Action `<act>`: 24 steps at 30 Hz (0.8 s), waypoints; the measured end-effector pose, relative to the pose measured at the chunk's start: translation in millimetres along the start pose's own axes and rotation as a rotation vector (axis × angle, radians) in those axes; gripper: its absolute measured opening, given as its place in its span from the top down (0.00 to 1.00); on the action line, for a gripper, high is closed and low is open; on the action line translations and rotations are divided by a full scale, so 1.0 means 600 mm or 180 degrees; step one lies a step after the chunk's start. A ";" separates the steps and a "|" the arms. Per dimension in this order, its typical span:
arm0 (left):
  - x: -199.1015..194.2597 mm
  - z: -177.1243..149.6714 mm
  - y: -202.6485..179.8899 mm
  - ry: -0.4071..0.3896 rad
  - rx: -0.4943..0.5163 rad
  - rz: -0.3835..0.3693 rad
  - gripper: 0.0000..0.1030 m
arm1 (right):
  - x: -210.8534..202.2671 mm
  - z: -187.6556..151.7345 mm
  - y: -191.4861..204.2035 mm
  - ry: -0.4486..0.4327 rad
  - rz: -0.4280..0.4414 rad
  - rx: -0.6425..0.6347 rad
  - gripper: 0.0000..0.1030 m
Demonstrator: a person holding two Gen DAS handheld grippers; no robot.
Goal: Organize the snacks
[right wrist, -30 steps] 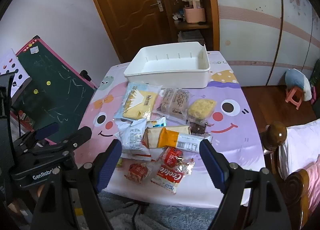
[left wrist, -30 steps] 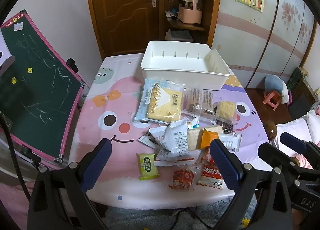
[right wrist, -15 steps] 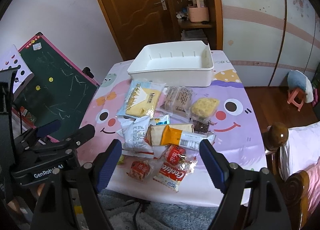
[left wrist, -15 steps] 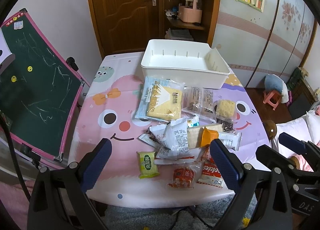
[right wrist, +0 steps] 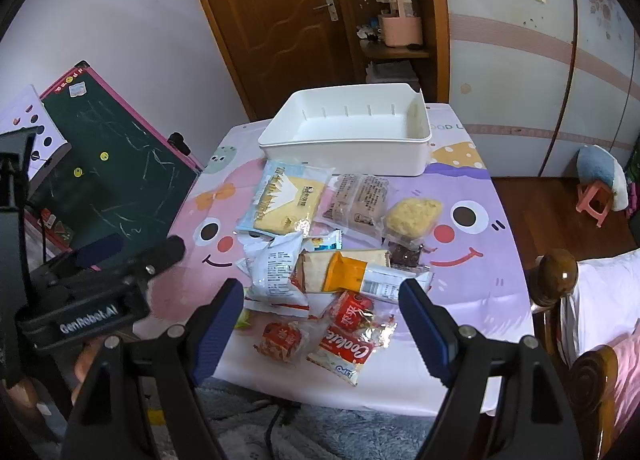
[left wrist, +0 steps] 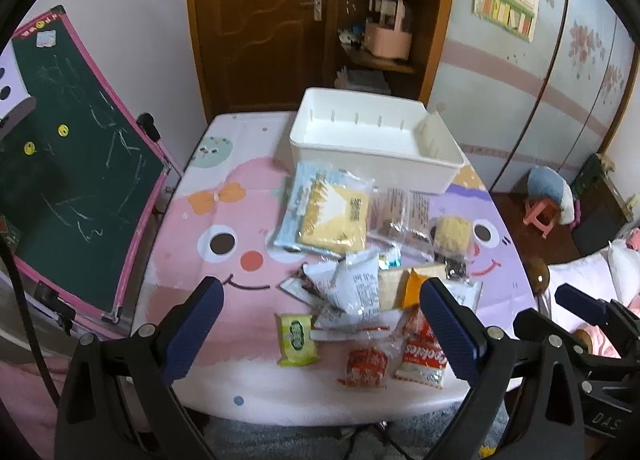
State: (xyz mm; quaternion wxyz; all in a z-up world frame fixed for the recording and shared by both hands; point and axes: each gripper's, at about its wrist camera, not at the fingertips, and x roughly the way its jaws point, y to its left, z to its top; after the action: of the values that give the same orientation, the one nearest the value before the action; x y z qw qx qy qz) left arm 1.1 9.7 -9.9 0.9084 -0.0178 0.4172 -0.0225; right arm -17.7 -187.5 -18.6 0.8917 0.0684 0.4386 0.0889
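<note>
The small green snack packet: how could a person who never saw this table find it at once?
Start at the white bin at the table's far end and follow the snack pile toward the near edge. The small green packet lies at the pile's near-left corner, alone on pink cloth, the only green wrapper.

A worktop (left wrist: 192, 220) covered in a pink and purple cartoon-face cloth. At its far edge sits an empty white bin (left wrist: 372, 156). In front of it lie scattered snack packets: a yellow cake pack (left wrist: 332, 216), a green packet (left wrist: 297, 334), a red cookie bag (right wrist: 346, 348).
</note>
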 end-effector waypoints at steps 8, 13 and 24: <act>-0.004 0.012 0.000 -0.0141 0.0125 0.0089 0.05 | 0.002 0.006 -0.010 -0.0044 -0.0097 -0.0005 0.22; -0.003 0.023 0.024 -0.0212 0.0015 -0.0010 0.05 | 0.002 0.017 -0.024 -0.0136 -0.0267 -0.0019 0.22; 0.037 0.026 0.089 -0.0151 -0.0049 -0.0055 0.05 | 0.054 0.015 -0.058 0.0096 -0.0417 0.0037 0.22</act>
State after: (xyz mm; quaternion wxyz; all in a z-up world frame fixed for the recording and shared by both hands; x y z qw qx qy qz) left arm 28.6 61.9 -19.0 0.9177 -0.0288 0.3954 -0.0267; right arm 12.0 -215.0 -45.2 0.8885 0.0435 0.4560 0.0288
